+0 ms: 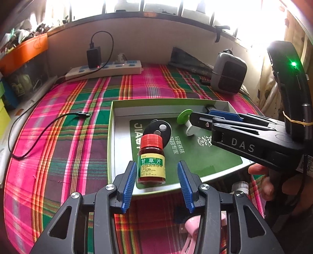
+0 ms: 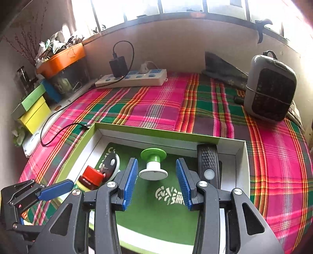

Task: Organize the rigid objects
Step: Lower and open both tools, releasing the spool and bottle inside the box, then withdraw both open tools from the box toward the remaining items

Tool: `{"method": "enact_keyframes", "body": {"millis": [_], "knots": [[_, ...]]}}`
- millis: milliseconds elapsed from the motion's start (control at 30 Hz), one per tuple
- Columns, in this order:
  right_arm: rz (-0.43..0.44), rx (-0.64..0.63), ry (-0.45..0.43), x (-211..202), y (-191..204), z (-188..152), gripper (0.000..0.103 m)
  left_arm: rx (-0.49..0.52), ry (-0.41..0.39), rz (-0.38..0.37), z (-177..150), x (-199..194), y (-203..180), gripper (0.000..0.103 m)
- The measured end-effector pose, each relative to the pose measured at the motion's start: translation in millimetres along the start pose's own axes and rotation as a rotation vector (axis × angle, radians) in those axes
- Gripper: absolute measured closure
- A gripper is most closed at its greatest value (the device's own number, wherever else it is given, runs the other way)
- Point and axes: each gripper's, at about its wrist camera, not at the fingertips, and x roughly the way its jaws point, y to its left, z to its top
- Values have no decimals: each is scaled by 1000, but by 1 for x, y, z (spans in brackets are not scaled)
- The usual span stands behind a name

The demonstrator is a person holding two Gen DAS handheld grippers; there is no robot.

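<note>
Daylight floods in through the row of windows at the back and burns out to white glare. Both fisheye views bend straight lines and darken toward the corners. The pink-and-green plaid cloth appears evenly lit and sharp.

Plaid cloth; on it: box, power strip, heater.

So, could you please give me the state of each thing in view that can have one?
Left gripper: open, pads clear of the bottle.
Right gripper: open, holding nothing.
Red-capped bottle: capped, upright in the box.
Green-topped spool: lying on its side in the box.
Box: open, no lid.
Charger: plugged into the power strip.
</note>
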Motion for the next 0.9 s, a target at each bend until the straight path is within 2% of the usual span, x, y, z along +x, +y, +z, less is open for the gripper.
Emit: {"method": "enact_keyframes", "body": {"millis": [500, 900], "knots": [[6, -17, -46, -48, 17, -23, 61, 13, -35, 27, -22, -33, -5, 60], [-13, 4, -64, -87, 17, -62, 61, -26, -70, 7, -41, -61, 2, 60]]}}
